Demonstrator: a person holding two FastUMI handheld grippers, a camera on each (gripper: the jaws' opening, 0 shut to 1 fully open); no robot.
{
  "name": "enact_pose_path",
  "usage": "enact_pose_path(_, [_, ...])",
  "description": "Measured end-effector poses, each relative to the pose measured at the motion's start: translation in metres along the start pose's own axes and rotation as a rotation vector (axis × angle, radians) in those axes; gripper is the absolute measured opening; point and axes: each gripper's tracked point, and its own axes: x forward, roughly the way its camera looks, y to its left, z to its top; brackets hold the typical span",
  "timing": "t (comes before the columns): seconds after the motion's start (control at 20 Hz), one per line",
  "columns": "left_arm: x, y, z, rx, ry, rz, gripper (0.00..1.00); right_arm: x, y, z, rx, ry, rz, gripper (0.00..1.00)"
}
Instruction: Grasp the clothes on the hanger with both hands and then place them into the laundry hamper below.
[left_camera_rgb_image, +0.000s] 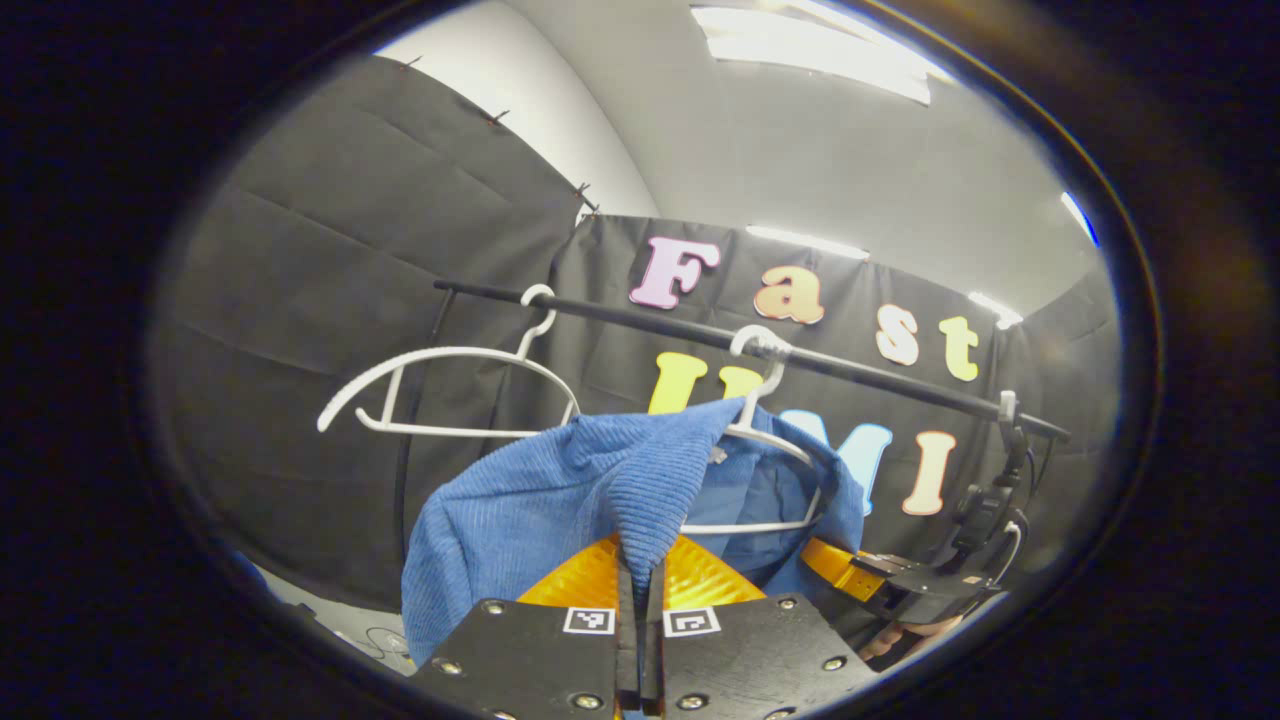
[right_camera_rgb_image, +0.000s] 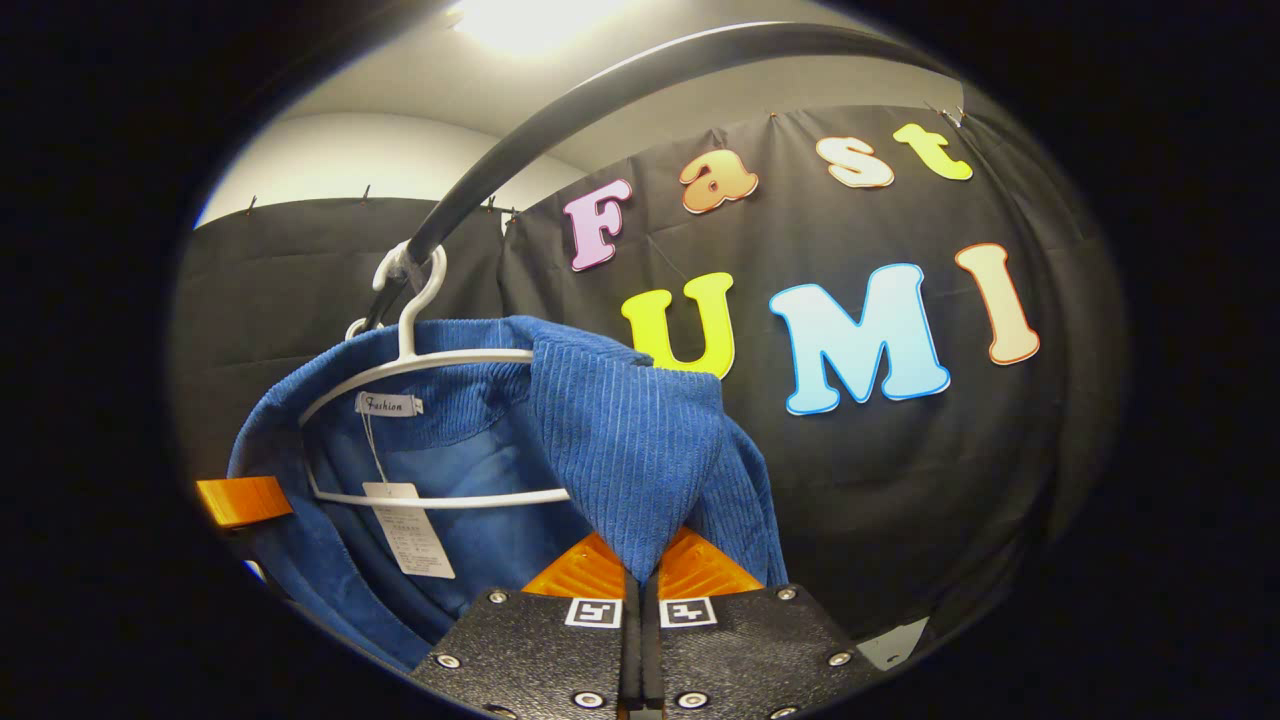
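- a blue ribbed garment, a knitted top by the look of it, hangs on a white hanger hooked over a black rail. it sits in the middle of both views, high up and not yet lowered.
- in the left gripper view the left gripper has its jaws pressed together on a raised fold of the knit, which runs up out of them in a ridge. the fabric looks lifted off that end of the hanger, probably to free it.
- in the right gripper view the right gripper pinches a similar fold of the garment at the other shoulder, jaws closed on the cloth. holding both shoulders would let the top come off evenly.
- the same view looks into the neck opening, where the hanger shows with a small neck label and a hanging paper tag.
- an orange piece at the far left edge there is likely part of the other gripper; in the left gripper view the right gripper's black body sits low right with a bit of hand beneath.
- a second, bare white hanger hangs further along the rail.
- the hamper that the task places below lies under the frames' lower edge, so how far the garment must drop can't be judged.
- the lower part of the garment is cut off, and whether the fabric has fully cleared the hanger's arms is hard to make out.
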Motion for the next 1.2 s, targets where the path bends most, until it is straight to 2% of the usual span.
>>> enact_pose_path(0.35, [0.001,0.034,0.051,0.080,-0.097,0.053,0.02,0.013,-0.039,0.037,-0.045,-0.127,-0.110,0.00])
enact_pose_path(0.5, [0.006,0.049,0.061,0.112,-0.099,0.082,0.03,0.022,-0.045,0.053,-0.103,-0.207,-0.133,0.00])
enact_pose_path(0.65, [0.011,0.070,0.075,0.149,-0.100,0.114,0.02,0.027,-0.049,0.057,-0.155,-0.231,-0.150,0.00])
enact_pose_path(0.9, [0.025,0.096,0.092,0.122,-0.094,0.122,0.02,0.030,-0.052,0.068,-0.226,-0.294,-0.176,0.00])
enact_pose_path(1.05, [0.041,0.111,0.102,0.122,-0.094,0.135,0.02,0.028,-0.039,0.070,-0.277,-0.317,-0.158,0.00])
enact_pose_path(1.2, [0.050,0.136,0.108,0.078,-0.081,0.149,0.02,0.026,-0.029,0.073,-0.303,-0.343,-0.154,0.00])
